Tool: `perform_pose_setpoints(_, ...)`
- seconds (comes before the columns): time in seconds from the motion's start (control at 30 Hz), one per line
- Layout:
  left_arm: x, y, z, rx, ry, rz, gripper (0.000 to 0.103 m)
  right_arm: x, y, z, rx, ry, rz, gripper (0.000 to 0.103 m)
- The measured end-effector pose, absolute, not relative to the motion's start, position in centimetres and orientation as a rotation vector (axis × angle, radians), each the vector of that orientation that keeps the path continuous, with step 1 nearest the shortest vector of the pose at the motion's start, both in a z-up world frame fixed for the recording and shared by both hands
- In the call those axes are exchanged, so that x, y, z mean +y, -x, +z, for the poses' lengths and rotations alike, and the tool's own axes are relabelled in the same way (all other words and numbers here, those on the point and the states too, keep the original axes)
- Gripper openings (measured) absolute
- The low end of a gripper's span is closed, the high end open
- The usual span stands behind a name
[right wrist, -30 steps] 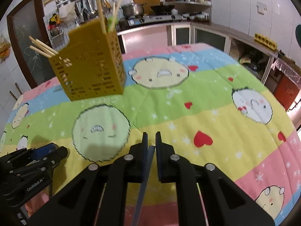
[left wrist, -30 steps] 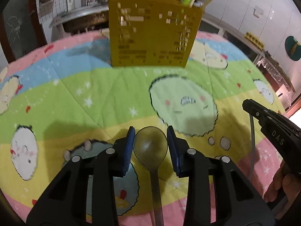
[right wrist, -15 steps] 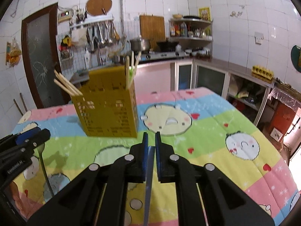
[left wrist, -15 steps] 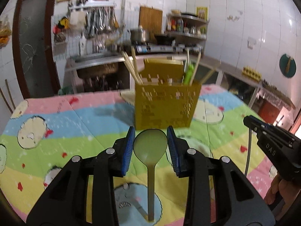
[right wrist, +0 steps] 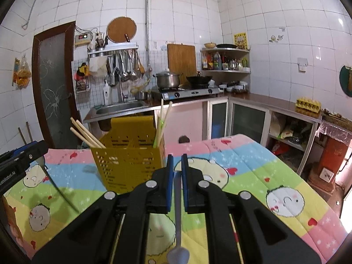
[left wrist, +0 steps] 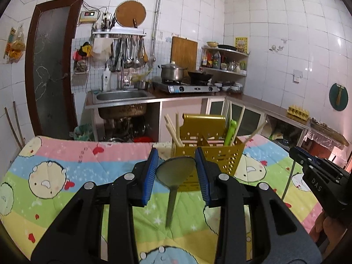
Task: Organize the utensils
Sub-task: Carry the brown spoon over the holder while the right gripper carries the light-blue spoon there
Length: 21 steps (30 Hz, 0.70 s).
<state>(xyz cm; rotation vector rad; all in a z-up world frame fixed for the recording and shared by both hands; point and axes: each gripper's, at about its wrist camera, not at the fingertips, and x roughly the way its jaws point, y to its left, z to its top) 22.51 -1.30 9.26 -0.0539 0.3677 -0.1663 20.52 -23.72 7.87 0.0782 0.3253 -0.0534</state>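
Note:
My left gripper (left wrist: 176,171) is shut on the bowl of a steel spoon (left wrist: 176,172); its handle hangs down over the cloth. It also shows in the right wrist view (right wrist: 59,190). My right gripper (right wrist: 177,175) is shut on the handle of a second spoon (right wrist: 177,209), whose bowl hangs down near the bottom edge. A yellow perforated utensil holder (left wrist: 208,151) stands on the table beyond both grippers, with chopsticks (right wrist: 87,134) and a green utensil (left wrist: 230,132) in it. It also shows in the right wrist view (right wrist: 129,162).
The table carries a pastel striped cartoon cloth (left wrist: 66,171). The right gripper's body (left wrist: 323,180) shows at the right of the left wrist view. Chopsticks (right wrist: 234,233) lie on the cloth under my right gripper. A sink counter (left wrist: 123,98) and stove stand behind.
Both grippers have risen and tilted up from the cloth, carrying their spoons; the view now takes in the kitchen wall. The holder sits lower in both views.

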Motion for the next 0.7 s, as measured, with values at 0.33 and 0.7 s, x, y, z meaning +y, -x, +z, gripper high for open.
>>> perform_pose_setpoints(0.33,-1.6,-23.7,10.1,0.312,0.054,-0.182,0.033,-23.5,-22.3,8.3,0.290,-0.080,-0.047,0.007)
perform_pose_setpoints(0.7,-1.7,-24.6,12.3,0.262,0.069,-0.213,0.033,-23.5,-23.7,9.7,0.250,-0.113,-0.027,0.003)
